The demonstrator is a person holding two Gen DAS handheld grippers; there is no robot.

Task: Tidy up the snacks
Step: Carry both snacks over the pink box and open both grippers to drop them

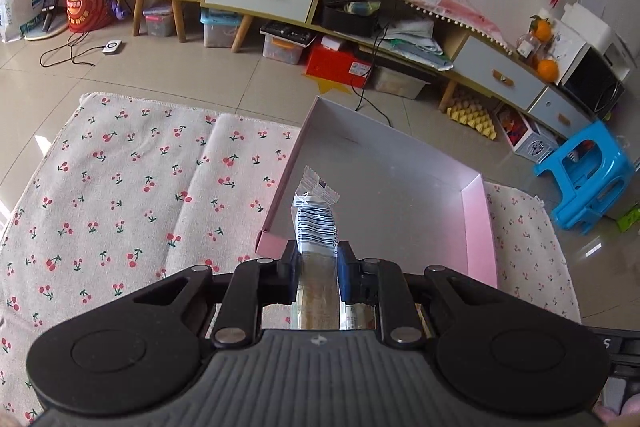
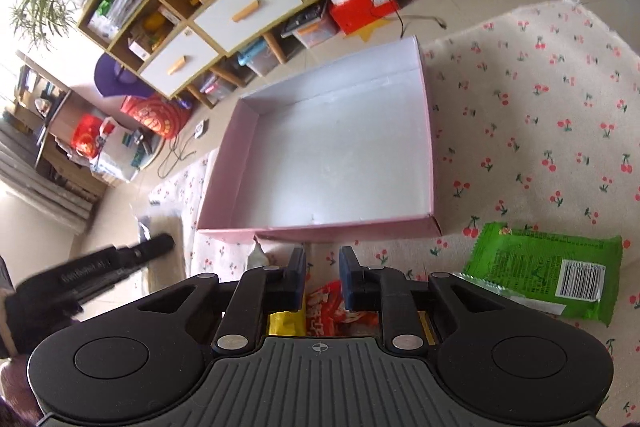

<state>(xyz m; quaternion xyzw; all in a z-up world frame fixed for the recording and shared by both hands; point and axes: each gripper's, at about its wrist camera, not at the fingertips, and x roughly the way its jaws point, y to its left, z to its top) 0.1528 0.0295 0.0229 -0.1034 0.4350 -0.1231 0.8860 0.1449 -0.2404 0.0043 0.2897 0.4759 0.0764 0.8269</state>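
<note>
My left gripper (image 1: 316,255) is shut on a slim snack bar (image 1: 316,223) in a clear wrapper with a barcode. It holds the bar upright over the near edge of the open pink box (image 1: 474,223), whose white inside is bare. The right wrist view has the same box (image 2: 340,155) lying just beyond my right gripper (image 2: 323,261). A red snack packet (image 2: 322,307) with a yellow part sits pinched between that gripper's fingers, mostly hidden under them. A green snack packet (image 2: 540,267) lies flat on the cloth to the right.
The box rests on a cherry-print cloth (image 1: 120,187) spread over a tiled floor. A black tripod leg (image 2: 100,271) reaches in from the left. Low cabinets with storage bins line the far wall, and a blue stool (image 1: 588,175) stands to the right.
</note>
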